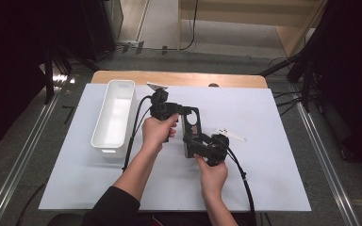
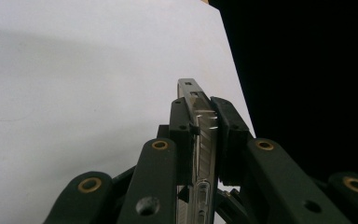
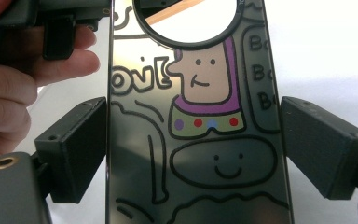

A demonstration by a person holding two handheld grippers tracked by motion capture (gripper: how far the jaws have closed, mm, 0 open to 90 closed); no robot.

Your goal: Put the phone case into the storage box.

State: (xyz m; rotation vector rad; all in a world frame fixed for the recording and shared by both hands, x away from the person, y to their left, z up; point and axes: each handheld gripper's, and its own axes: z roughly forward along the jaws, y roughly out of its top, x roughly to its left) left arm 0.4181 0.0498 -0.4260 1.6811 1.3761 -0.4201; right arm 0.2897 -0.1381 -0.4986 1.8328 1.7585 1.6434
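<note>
Phone case (image 1: 192, 126) with a cartoon print sits at the centre of the high view, held up off the white surface (image 1: 264, 188) between the two grippers. In the right gripper view its dark, glossy back fills the middle of the frame (image 3: 196, 140), the round camera cut-out at the top edge. The left gripper (image 1: 185, 111) has its fingers (image 2: 181, 123) pressed onto the case's thin edge, which stands between them in the left gripper view (image 2: 200, 116). The right gripper (image 1: 188, 143) has its fingers (image 3: 81, 149) spread on either side of the case; a narrow gap seems to remain on the right side, and on the left I cannot tell whether the pad touches.

It looks light, thin and stiff, but with a shiny, likely slippery skin, so a flat pinch across the long side edges should hold better than on the printed face. Gripping near the cut-out risks flexing the thin rim.

At the left of the high view stands a long white bin (image 1: 115, 117); a pale flat strip (image 1: 231, 134) lies on the surface right of centre.
</note>
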